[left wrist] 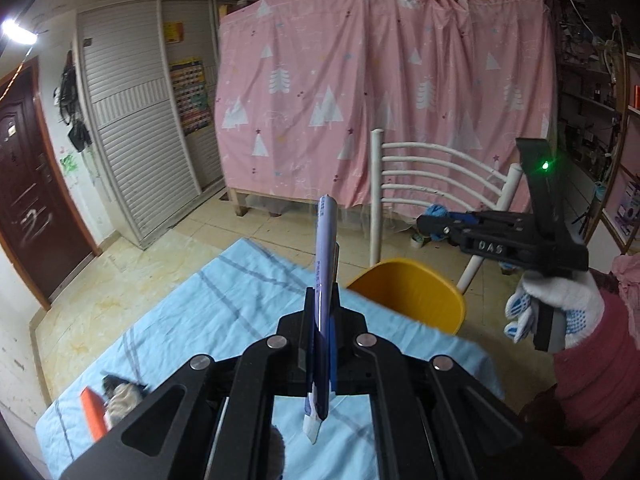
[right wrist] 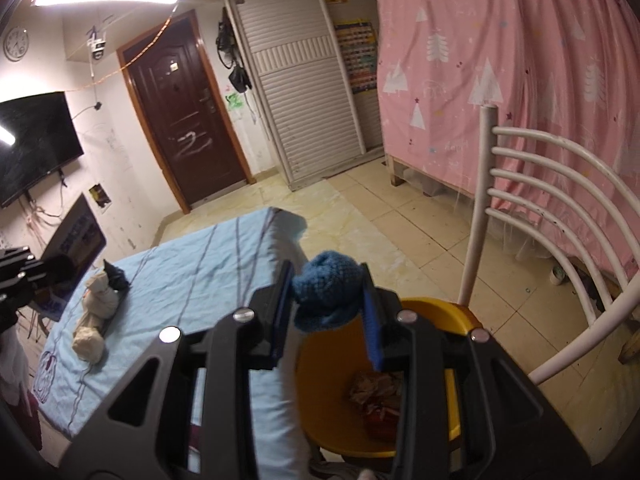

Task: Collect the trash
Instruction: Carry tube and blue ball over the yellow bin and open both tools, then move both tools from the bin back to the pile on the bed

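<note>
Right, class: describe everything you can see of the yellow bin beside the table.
The yellow bin is a smooth, rounded tub, plastic by its look, open at the top and upright. It stands at the edge of the table with the blue cloth, in front of the white chair; whether it touches them is unclear. Crumpled brownish and red trash already lies at its bottom. The right gripper, its jaws shut on a blue knitted bundle, is above its opening.
</note>
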The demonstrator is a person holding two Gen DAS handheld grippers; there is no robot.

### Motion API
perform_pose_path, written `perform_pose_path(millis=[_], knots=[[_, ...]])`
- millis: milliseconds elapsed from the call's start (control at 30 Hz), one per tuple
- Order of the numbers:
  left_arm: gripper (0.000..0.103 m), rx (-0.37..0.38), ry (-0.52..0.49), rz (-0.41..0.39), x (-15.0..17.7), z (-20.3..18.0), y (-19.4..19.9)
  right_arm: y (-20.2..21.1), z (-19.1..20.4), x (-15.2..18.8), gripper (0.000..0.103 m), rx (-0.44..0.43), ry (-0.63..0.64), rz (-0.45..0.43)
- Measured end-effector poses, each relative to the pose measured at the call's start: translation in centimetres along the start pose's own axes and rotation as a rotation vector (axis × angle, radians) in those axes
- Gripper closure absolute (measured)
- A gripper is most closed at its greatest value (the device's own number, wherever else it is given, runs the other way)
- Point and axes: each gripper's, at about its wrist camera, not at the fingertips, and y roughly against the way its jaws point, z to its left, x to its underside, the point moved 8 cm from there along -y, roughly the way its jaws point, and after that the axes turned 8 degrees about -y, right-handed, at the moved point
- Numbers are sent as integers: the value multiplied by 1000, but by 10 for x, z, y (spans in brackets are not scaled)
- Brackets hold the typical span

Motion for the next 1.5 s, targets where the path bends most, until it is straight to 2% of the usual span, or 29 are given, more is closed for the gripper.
perform_pose_path(millis=[333,567,633,700,767,1033,1167,1233,1300,1333,1400,1500], knots=[[103,73,-35,22,-35,-43,-54,-16,-44,2,73,18,-65,26],[103,103,-61,56,-46,-65,-93,-28,-60,11,73,3,-105,58],[103,110,-62,64,-50,-71,-104,-32,-64,13,71,-2,-115,69],[103,117,-64,67,-53,-76,-112,-35,-66,15,59,-9,-129,74],[103,122,-62,72,-55,-81,-119,-36,-70,17,53,-12,-138,78],[103,143,-30,98,-61,-95,-146,-28,-86,12,48,-1,-196,42],[96,156,-23,98,-61,-98,-148,-23,-85,11,44,2,-199,29],[85,154,-25,94,-60,-97,-146,-22,-84,10,43,0,-200,27],[57,142,-23,92,-58,-95,-142,-21,-82,10,43,-2,-193,26],[53,132,-20,86,-58,-93,-139,-20,-80,10,43,-3,-191,25],[47,121,-13,77,-57,-90,-135,-19,-77,10,43,-6,-184,26],[45,107,8,62,-57,-81,-125,-18,-70,11,42,-11,-172,28]])
